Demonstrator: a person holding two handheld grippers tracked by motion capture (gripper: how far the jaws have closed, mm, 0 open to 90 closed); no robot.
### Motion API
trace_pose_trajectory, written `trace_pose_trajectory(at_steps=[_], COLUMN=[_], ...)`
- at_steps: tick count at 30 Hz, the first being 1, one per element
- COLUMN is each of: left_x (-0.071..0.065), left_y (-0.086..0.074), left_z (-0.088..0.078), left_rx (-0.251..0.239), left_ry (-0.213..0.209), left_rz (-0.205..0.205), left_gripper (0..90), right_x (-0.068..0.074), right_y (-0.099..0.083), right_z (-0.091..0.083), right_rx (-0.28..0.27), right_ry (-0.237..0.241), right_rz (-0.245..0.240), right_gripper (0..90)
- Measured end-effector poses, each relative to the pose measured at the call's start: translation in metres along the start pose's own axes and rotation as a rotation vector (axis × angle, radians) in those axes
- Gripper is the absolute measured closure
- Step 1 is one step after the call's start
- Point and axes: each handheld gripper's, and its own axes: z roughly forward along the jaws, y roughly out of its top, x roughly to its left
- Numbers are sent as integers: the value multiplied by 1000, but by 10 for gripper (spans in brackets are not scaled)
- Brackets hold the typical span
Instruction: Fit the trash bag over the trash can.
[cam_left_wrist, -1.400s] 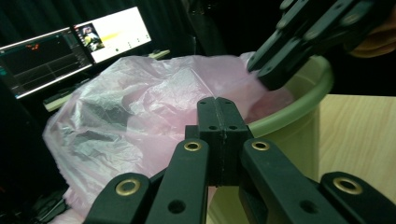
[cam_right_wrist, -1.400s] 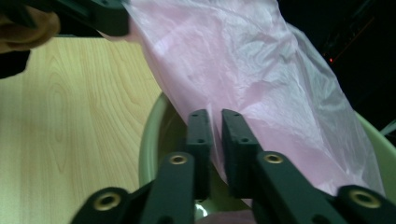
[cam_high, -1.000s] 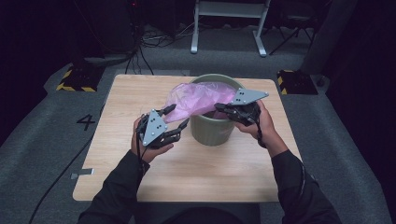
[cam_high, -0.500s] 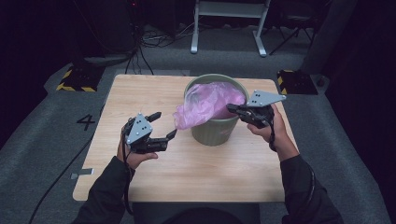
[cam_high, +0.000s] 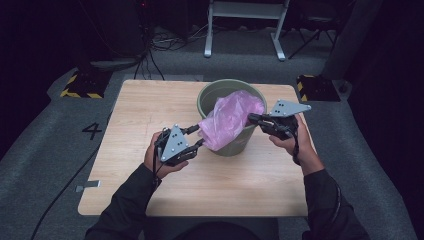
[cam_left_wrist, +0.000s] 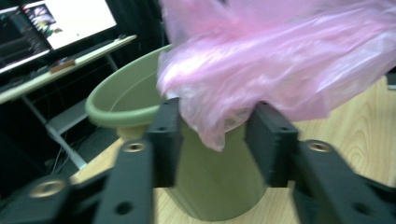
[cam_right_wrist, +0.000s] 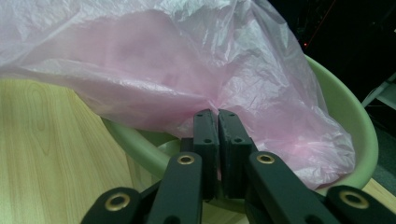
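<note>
Right gripper view shows jaws pinching the pink bag; left's, closing, straddle it

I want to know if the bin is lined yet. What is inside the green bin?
A pink plastic bag sits partly in the green bin, bunched and spilling over its near rim. A bare stretch of inner wall shows at the far left. The bag covers the bottom, so anything beneath stays hidden.
</note>
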Motion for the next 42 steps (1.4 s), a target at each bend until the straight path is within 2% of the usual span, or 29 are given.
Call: trace_pose_trajectory(at_steps=[1, 3, 7, 11, 12, 13, 14, 16, 18, 19, 22, 23, 24, 29, 32, 34, 36, 38, 41, 42], left_x=[-2, -3, -5, -9, -10, -11, -13, -16, -18, -18, -21, -21, -22, -25, -27, -29, -30, -31, -33, -33], left_y=[1, 2, 3, 4, 4, 4, 4, 5, 6, 6, 7, 7, 7, 7, 7, 7, 7, 7, 6, 5], left_z=[1, 2, 4, 7, 9, 10, 11, 15, 18, 18, 21, 21, 22, 24, 26, 27, 28, 28, 30, 30], left_rx=[-6, -4, -1, 6, 13, 19, 19, 31, 39, 39, 49, 49, 55, 69, 76, 79, 82, 82, 87, 84], left_ry=[-4, -33, -62, -62, -63, -61, -66, -61, -60, -60, -53, -53, -50, -54, -56, -57, -57, -59, -64, -66], left_rz=[8, 28, 40, 51, 59, 66, 60, 73, 77, 77, 84, 84, 87, 91, 96, 99, 103, 104, 100, 99], left_gripper=[661, 740, 867, 889, 890, 890, 891, 890, 891, 891, 891, 891, 891, 891, 891, 891, 890, 890, 890, 890], right_x=[0, 0, 0, 0, 1, 1, 2, 8, 13, 13, 26, 26, 33, 46, 59, 63, 69, 73, 76, 77], right_y=[0, -1, -3, -2, -2, -2, -1, 1, 3, 3, 8, 8, 9, 11, 10, 9, 7, 4, -1, -3], right_z=[0, -2, -5, -10, -13, -13, -14, -19, -23, -23, -28, -28, -30, -32, -30, -29, -27, -24, -18, -15], right_rx=[0, -8, -26, -43, -51, -51, -56, -82, -98, -98, -115, -115, -124, -136, -147, -147, -155, -152, -131, -118], right_ry=[0, -1, -2, -6, -11, -11, -8, 11, 26, 26, 58, 58, 71, 104, 145, 147, 110, 103, 127, 126], right_rz=[0, 4, 13, 18, 21, 21, 25, 26, 20, 20, -2, -2, -19, -41, -64, -68, -80, -96, -115, -121], right_gripper=[861, 849, 790, 622, 546, 546, 507, 428, 392, 392, 363, 363, 353, 335, 320, 328, 375, 501, 668, 753])
